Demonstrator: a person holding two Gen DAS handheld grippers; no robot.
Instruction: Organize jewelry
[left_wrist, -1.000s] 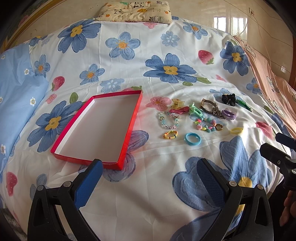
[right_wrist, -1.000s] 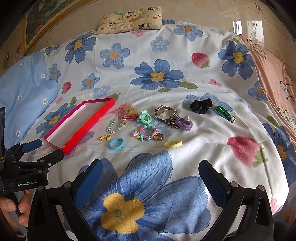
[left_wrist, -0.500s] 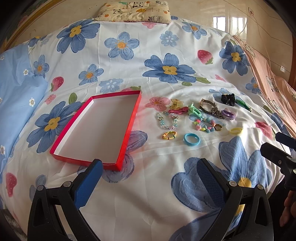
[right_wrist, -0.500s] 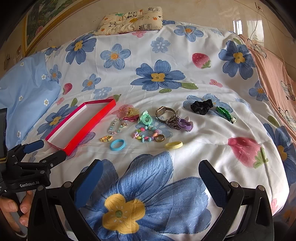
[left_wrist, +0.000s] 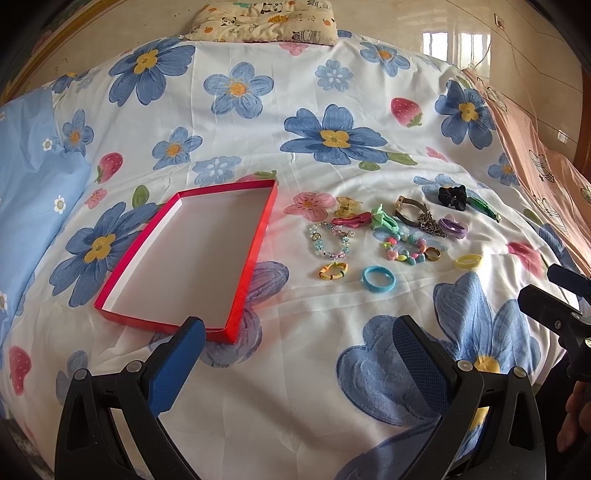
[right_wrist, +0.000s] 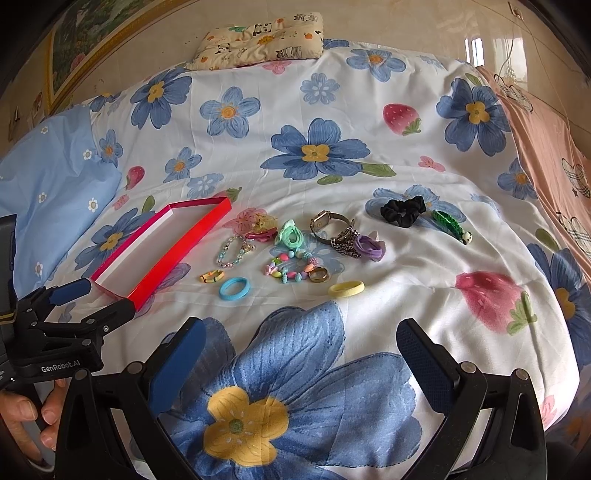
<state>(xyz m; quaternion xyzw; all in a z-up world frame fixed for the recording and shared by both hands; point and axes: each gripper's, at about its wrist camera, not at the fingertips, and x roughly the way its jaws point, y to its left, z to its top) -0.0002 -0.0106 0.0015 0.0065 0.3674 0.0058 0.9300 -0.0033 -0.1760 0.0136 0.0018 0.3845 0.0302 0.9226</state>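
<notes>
Left wrist view: your left claw (left_wrist: 295, 350) and right claw (right_wrist: 301, 350) both gape empty at bottom centre. Jewelry cluster (left_wrist: 388, 236) lies mid-right of the red tray (left_wrist: 255, 243); soft bedsheet (left_wrist: 295, 387) may bunch, and the chain (left_wrist: 428, 223), possibly tangled, could drag neighbours.

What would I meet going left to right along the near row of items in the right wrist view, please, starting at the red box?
Red box → striped ring → blue band → gold ring → yellow band.
</notes>
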